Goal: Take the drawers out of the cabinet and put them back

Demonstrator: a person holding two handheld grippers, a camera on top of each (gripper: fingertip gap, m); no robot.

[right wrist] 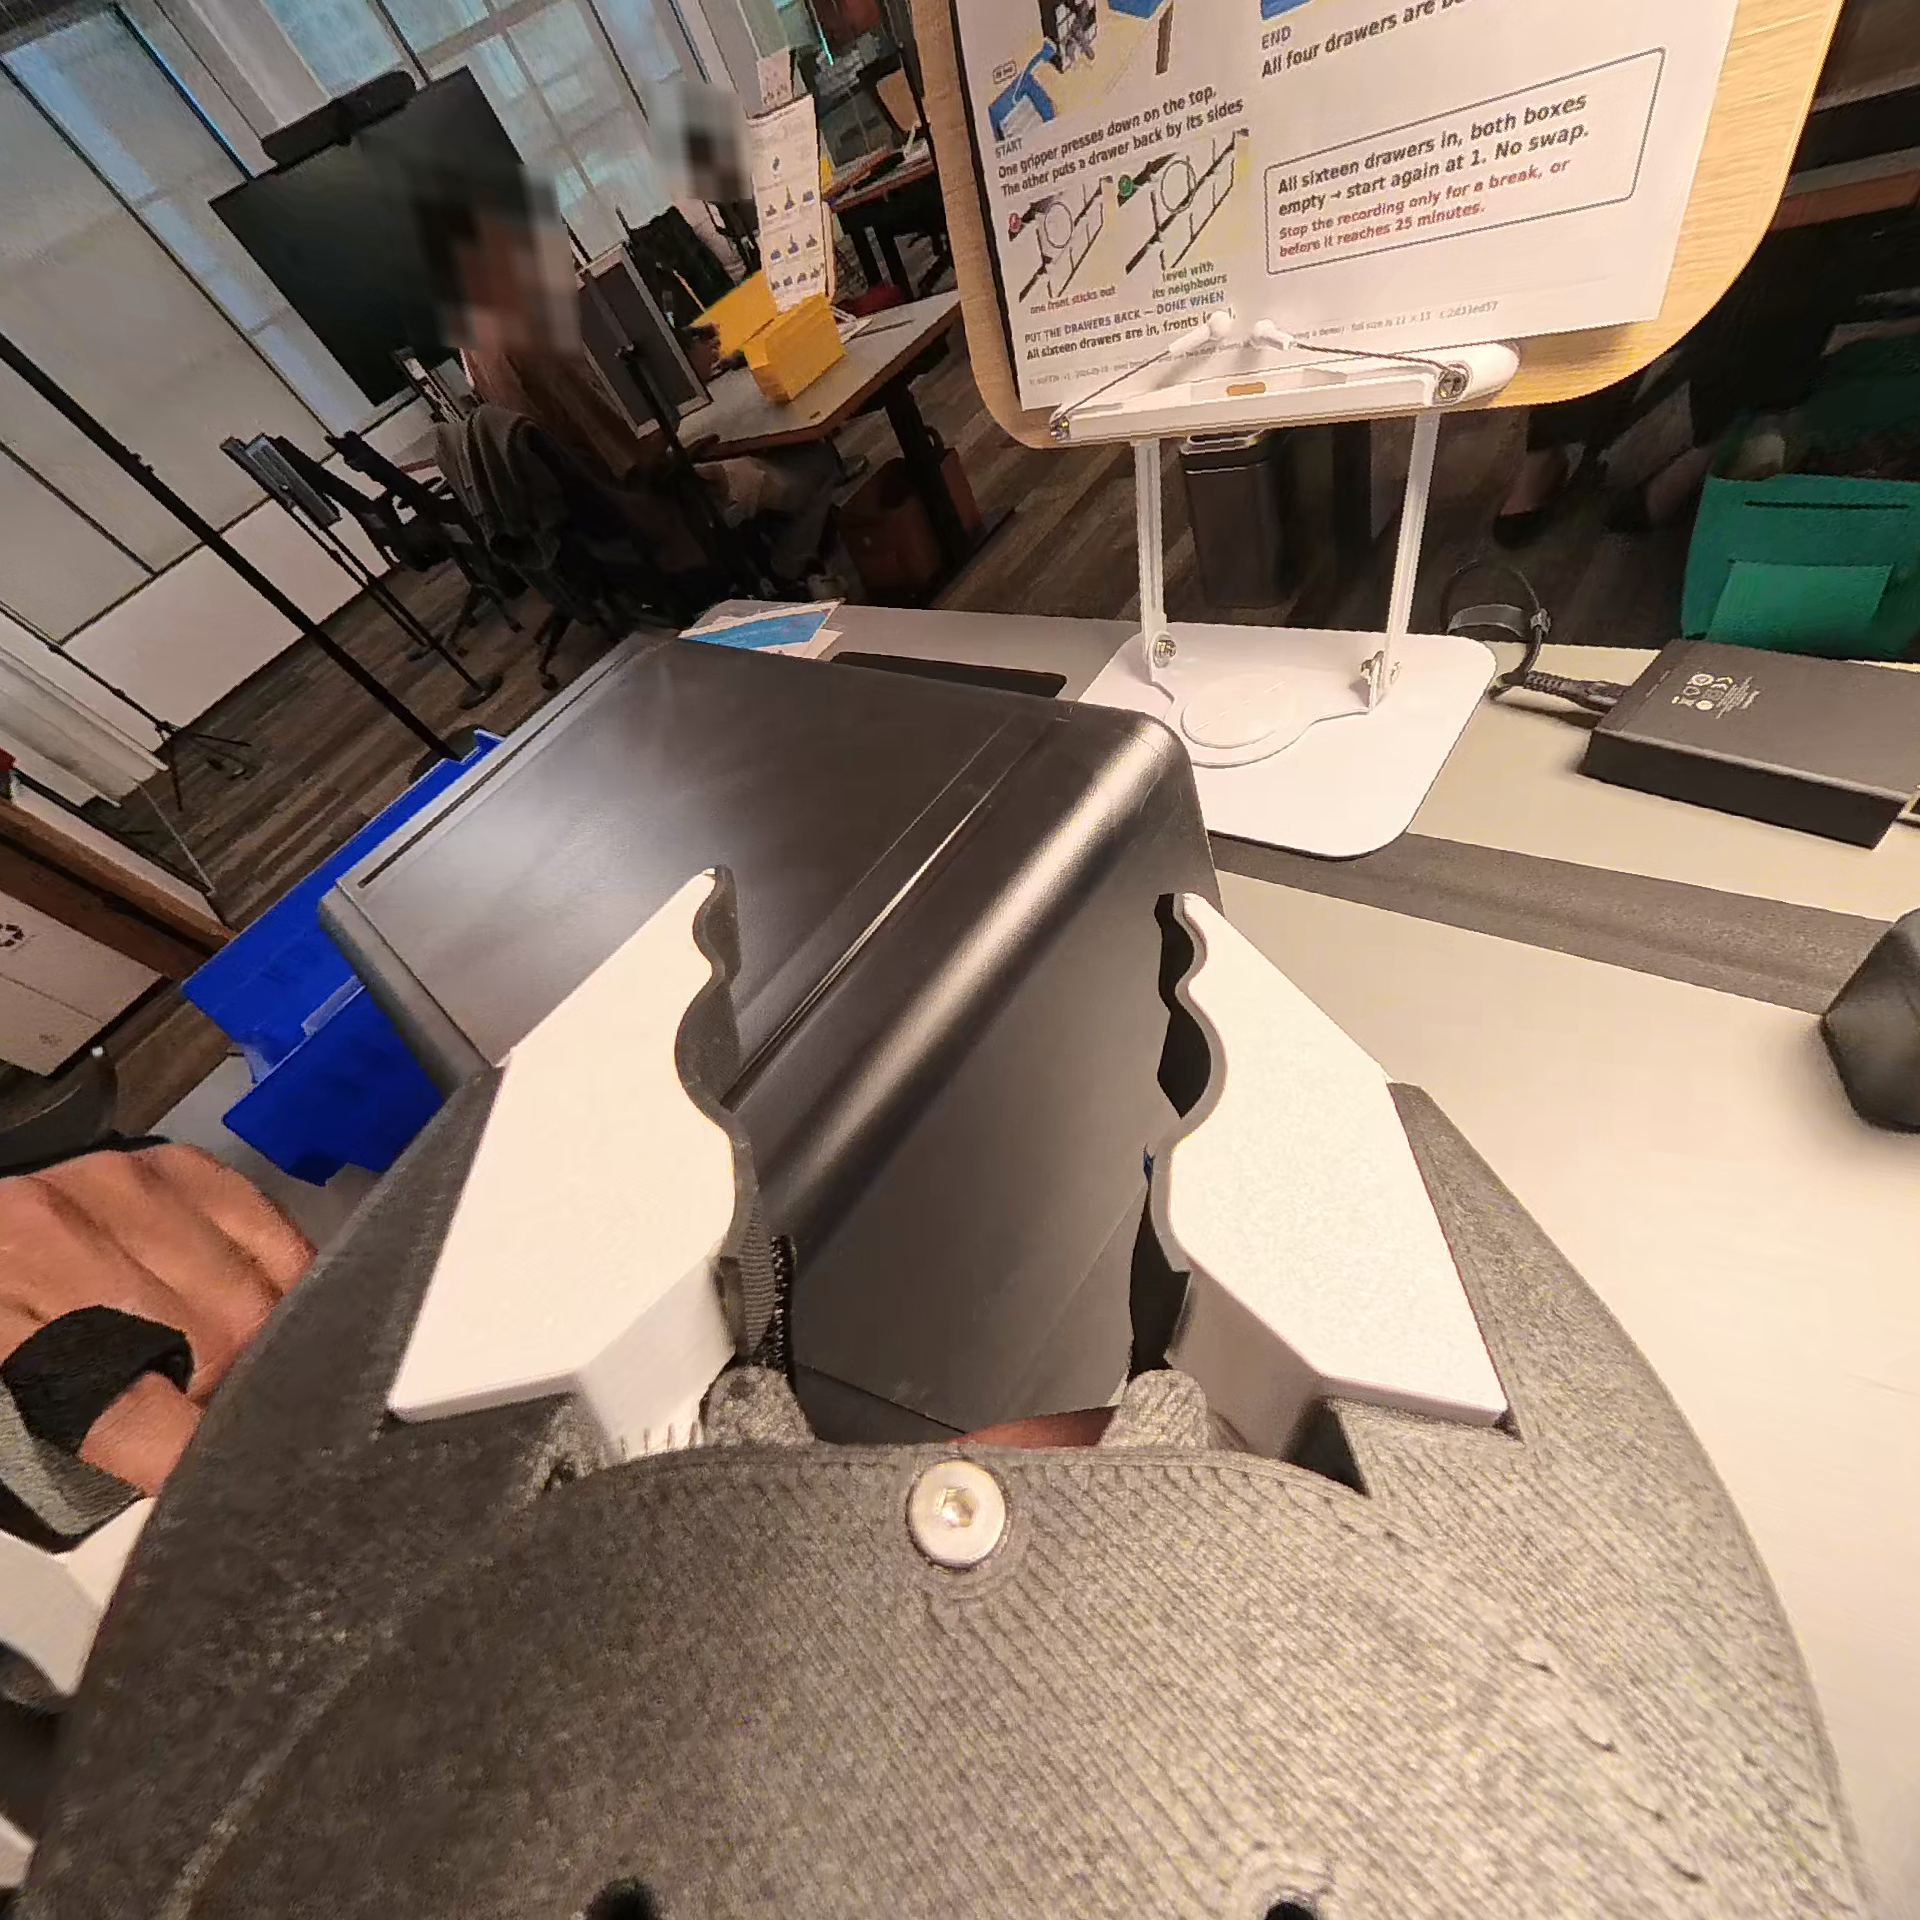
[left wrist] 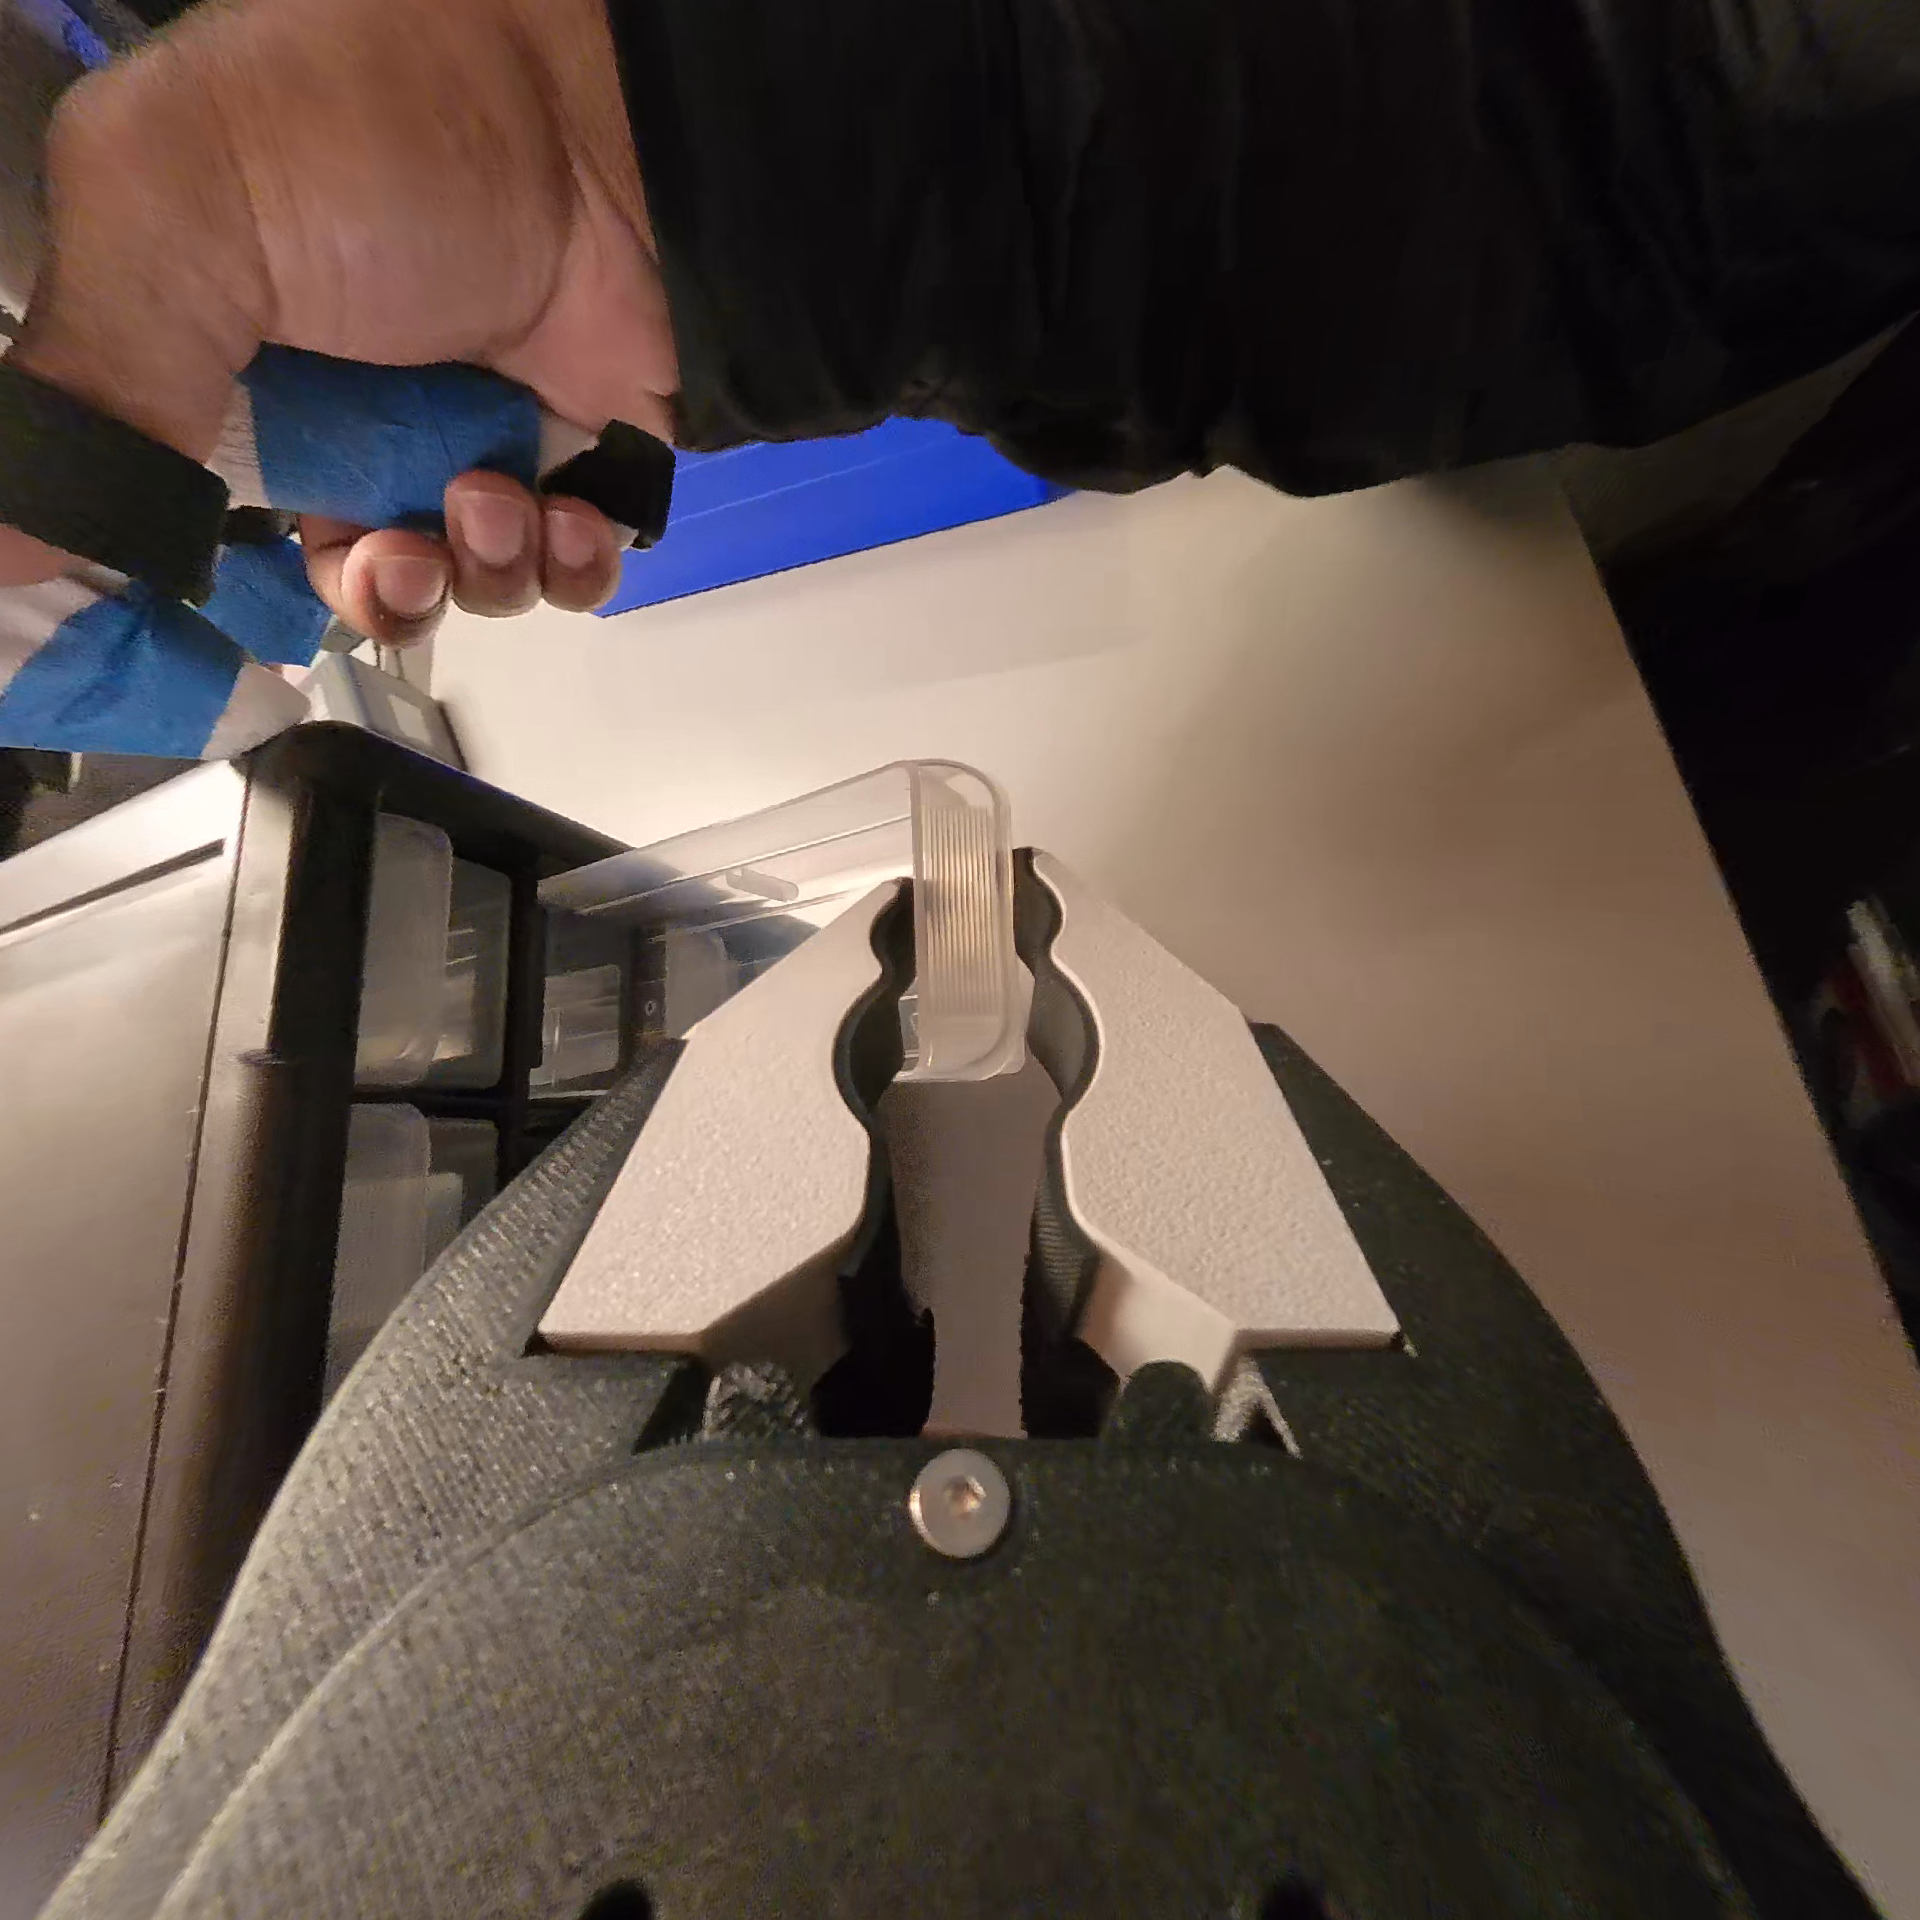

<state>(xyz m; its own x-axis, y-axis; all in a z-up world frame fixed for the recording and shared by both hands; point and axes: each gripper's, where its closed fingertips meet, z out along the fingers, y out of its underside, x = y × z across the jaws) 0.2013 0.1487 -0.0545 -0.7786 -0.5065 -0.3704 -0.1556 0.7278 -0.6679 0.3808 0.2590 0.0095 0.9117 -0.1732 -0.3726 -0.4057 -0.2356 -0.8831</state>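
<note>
**Left gripper clamped on a clear drawer's pull; right gripper spread wide over the cabinet top.**

Between the left gripper's [left wrist: 961, 935] fingertips stands the ribbed handle of a clear plastic drawer [left wrist: 727, 857], both pads pressed against it; beyond the tips the drawer body runs leftward to the black cabinet [left wrist: 301, 935], where further clear drawers sit in their slots. The right gripper [right wrist: 945, 914] has its jaws wide apart, gripping nothing, with the cabinet's top edge between them. Past its tips stand a white document stand [right wrist: 1309, 748], left a blue bin [right wrist: 301, 1039], right a black box [right wrist: 1756, 738].
</note>
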